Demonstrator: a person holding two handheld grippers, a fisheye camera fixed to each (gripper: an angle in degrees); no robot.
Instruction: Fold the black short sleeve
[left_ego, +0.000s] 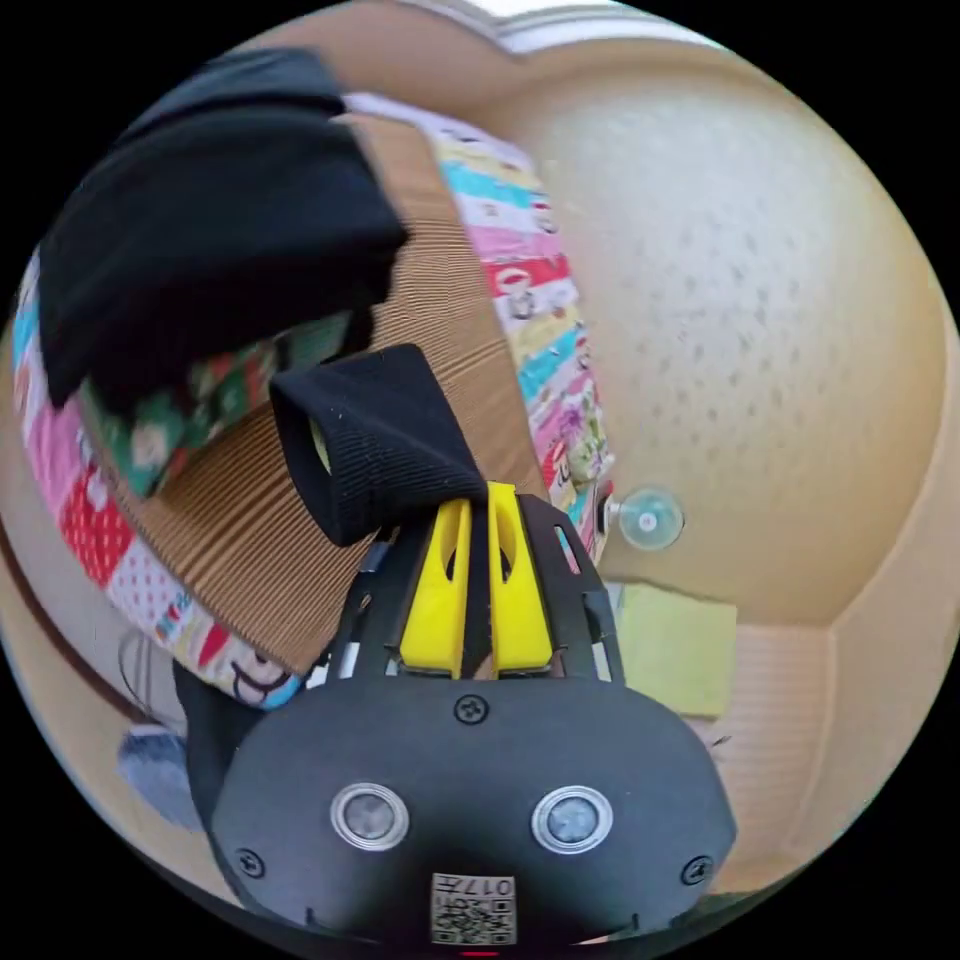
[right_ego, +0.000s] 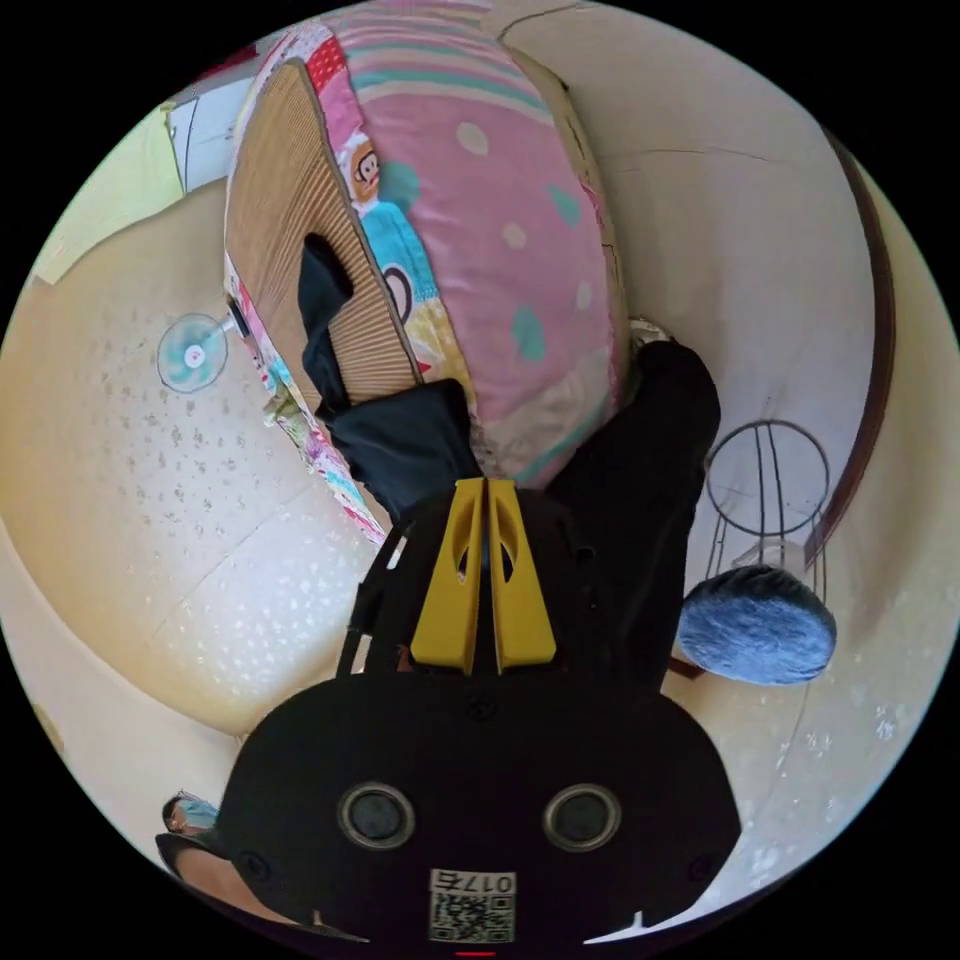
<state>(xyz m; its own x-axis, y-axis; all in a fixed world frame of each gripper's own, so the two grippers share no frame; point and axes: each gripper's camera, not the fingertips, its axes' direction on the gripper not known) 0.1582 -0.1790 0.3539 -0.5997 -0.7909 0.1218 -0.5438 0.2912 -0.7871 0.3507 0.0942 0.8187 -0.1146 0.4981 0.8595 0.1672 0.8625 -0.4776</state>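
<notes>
**Both grippers pinch the black shirt over the mat**

Left gripper (left_ego: 477, 500): yellow jaws nearly together, clamping a ribbed edge of the black short sleeve (left_ego: 375, 440); the cloth loops up just above the tips. More black fabric is bunched on the woven mat (left_ego: 250, 530), which lies on a patterned quilt (left_ego: 540, 300). Right gripper (right_ego: 485, 490): jaws narrow, closed on black cloth (right_ego: 400, 440) at the mat's edge (right_ego: 270, 220). A small fan (right_ego: 192, 352) stands nearby.

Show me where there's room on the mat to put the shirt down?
The ribbed woven straw mat is bare between the black folded clothes and the colourful patchwork quilt edge. It is crowded where the clothes pile sits. Both grippers, left and right, pinch the black short-sleeve shirt.
</notes>
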